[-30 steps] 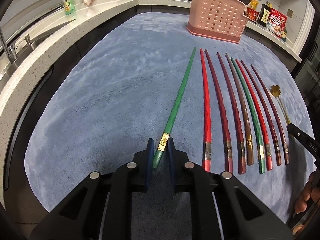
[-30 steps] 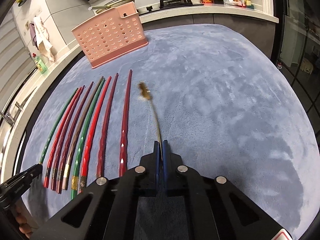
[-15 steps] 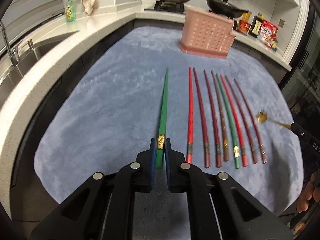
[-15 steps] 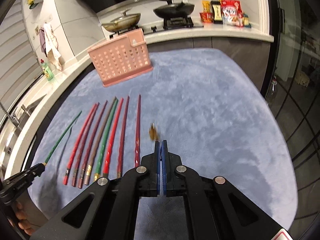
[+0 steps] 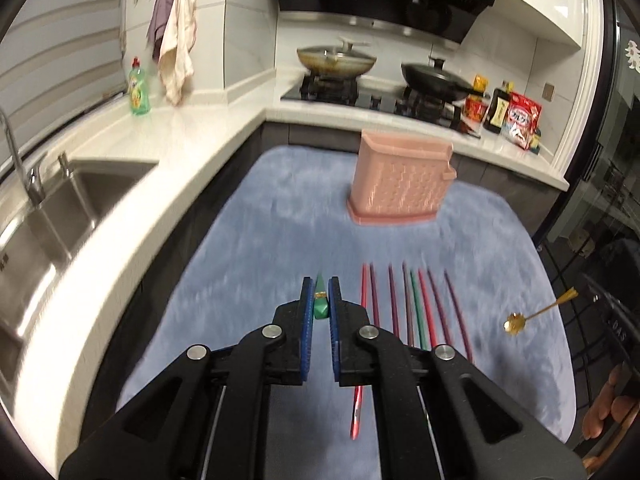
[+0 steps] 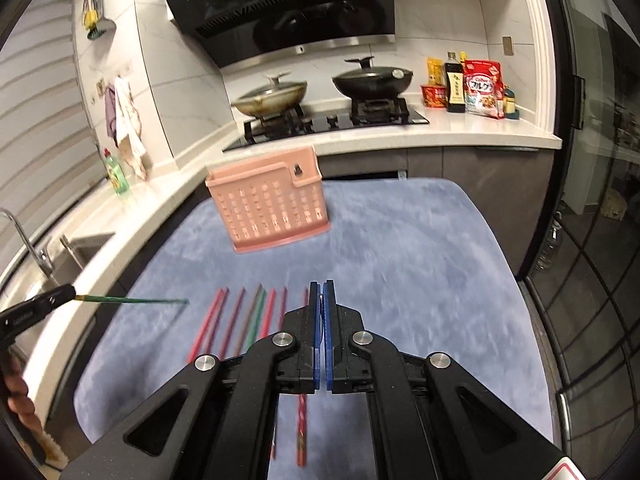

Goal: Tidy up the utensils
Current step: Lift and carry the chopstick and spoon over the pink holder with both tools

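My left gripper (image 5: 320,286) is shut on the gold-banded end of a green chopstick (image 5: 320,309), held in the air above the blue mat (image 5: 280,240). From the right wrist view that chopstick (image 6: 132,300) sticks out level from the left gripper (image 6: 72,293). My right gripper (image 6: 322,288) is shut. The small gold spoon (image 5: 516,322) hangs in the air at the right, its handle running into that gripper; the right wrist view hides it. Several red, brown and green chopsticks (image 5: 408,308) lie side by side on the mat. A pink perforated basket (image 5: 400,184) stands at the far end.
A steel sink (image 5: 60,208) and white counter run along the left, with a green soap bottle (image 5: 139,88). Two lidded pans (image 5: 336,60) sit on the stove behind the basket. Food packets (image 5: 520,120) stand at the back right. A glass door (image 6: 592,240) borders the right.
Both grippers have risen well above the mat, carrying the green chopstick and the gold spoon up with them. The views have tipped up towards the stove.
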Demonstrator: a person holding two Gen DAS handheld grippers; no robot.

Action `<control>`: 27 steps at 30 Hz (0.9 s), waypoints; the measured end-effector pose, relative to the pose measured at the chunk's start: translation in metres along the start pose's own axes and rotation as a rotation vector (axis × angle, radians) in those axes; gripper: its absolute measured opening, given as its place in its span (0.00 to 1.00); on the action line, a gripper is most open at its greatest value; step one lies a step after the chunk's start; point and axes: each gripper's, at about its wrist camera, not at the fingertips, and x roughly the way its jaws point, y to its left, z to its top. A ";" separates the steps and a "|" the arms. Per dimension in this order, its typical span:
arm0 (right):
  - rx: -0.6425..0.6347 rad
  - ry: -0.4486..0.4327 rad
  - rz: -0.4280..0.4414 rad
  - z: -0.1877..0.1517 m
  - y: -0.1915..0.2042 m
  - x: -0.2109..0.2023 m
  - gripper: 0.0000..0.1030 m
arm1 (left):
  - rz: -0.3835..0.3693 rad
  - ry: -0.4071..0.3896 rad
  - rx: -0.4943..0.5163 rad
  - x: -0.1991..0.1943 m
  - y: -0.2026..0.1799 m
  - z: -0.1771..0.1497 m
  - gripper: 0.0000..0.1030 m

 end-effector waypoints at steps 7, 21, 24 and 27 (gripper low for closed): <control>0.005 -0.034 0.024 0.052 0.002 0.020 0.02 | -0.005 -0.109 0.022 0.000 -0.012 0.073 0.07; -0.017 -0.094 0.045 0.162 0.015 0.103 0.02 | -0.040 -0.385 0.021 -0.006 -0.068 0.215 0.07; -0.052 -0.108 0.026 0.180 0.025 0.124 0.02 | -0.051 -0.422 0.007 0.004 -0.075 0.239 0.07; -0.056 -0.098 0.028 0.191 0.026 0.144 0.02 | -0.054 -0.436 0.003 0.020 -0.081 0.254 0.07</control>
